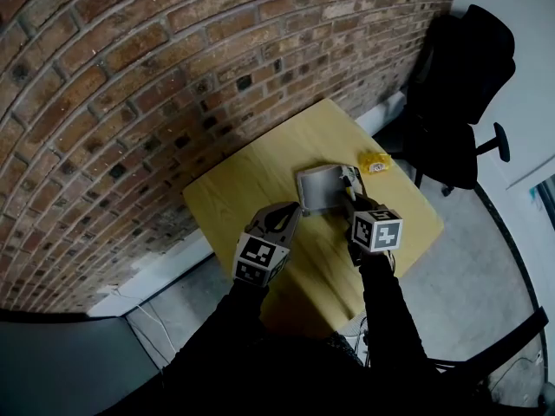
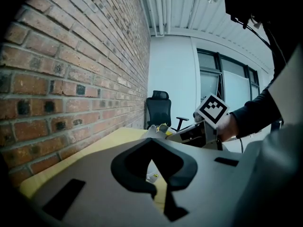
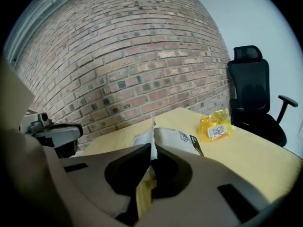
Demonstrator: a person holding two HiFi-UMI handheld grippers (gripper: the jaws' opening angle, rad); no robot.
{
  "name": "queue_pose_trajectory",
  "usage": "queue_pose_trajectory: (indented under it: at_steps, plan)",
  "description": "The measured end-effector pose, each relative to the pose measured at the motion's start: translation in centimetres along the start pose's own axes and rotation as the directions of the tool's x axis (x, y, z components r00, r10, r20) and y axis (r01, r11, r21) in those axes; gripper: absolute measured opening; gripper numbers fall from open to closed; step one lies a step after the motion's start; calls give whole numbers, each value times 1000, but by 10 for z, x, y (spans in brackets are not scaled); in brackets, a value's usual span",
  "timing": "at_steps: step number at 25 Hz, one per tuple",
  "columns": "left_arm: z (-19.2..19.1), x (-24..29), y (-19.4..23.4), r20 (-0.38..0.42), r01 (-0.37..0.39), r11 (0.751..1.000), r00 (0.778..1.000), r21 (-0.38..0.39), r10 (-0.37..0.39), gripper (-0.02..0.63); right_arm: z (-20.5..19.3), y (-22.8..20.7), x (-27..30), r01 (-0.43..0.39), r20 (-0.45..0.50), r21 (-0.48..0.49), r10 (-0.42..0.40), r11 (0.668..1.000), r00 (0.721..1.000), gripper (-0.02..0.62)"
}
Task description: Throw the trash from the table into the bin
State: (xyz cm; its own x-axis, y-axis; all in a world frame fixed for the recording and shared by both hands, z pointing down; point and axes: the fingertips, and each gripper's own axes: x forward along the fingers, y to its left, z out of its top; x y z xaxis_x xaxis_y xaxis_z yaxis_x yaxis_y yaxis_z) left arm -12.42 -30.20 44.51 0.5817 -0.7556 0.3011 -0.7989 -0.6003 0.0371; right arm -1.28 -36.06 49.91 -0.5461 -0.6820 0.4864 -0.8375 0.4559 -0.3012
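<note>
A crumpled grey plastic mailer bag lies on the yellow wooden table, and my right gripper is shut on its near edge. In the right gripper view a fold of the bag stands pinched between the closed jaws of my right gripper. A yellow wrapper lies further off near the table's right edge, apart from the bag. My left gripper hovers just left of the bag, jaws together and holding nothing; the same shows in its own view. No bin is in view.
A brick wall runs along the table's far side. A black office chair stands beyond the right corner, on grey floor. The table's front and right edges drop off to the floor.
</note>
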Motion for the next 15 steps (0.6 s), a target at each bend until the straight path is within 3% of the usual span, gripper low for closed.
queue_pose_trajectory:
  at_steps: [15]
  plan:
    - [10,-26,-4,26,-1,1000,1000,-1,1,6,10,19,-30,-11,60,26,9,1000,998,13]
